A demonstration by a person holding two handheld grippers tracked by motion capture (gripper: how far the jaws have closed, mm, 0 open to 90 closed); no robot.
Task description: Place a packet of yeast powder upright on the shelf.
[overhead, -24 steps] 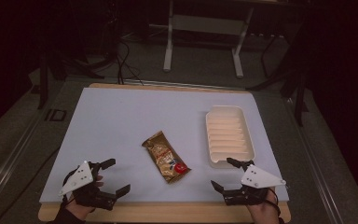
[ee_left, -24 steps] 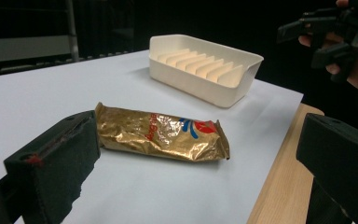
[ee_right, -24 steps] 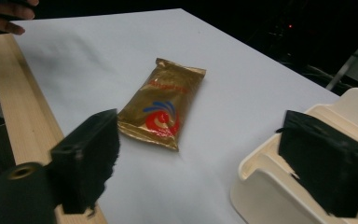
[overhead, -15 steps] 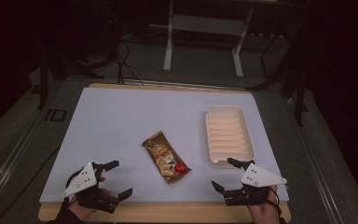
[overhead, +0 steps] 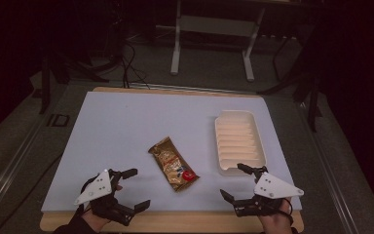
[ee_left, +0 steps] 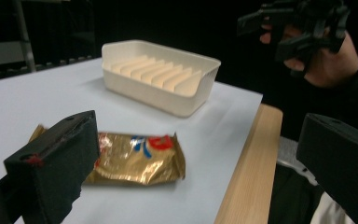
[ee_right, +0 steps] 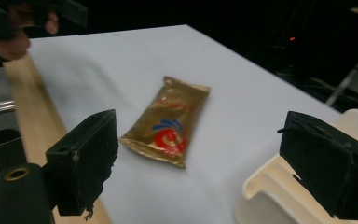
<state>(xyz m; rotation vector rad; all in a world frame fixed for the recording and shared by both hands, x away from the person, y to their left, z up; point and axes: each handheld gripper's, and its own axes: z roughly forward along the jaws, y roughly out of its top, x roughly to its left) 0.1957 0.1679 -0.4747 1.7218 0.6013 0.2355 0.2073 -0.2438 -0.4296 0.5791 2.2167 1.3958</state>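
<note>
With each hand-held gripper (overhead: 130, 190) (overhead: 234, 181) open and empty, pinch the crinkled gold foil packet (overhead: 173, 163) at one short edge, probably bound for the ribbed cream plastic tray (overhead: 239, 142).

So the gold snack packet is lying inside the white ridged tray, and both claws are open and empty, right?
Not quite. The gold snack packet lies on the table's blue mat, left of the white ridged tray, as the high view shows. Both the left gripper and right gripper are open and empty.
</note>
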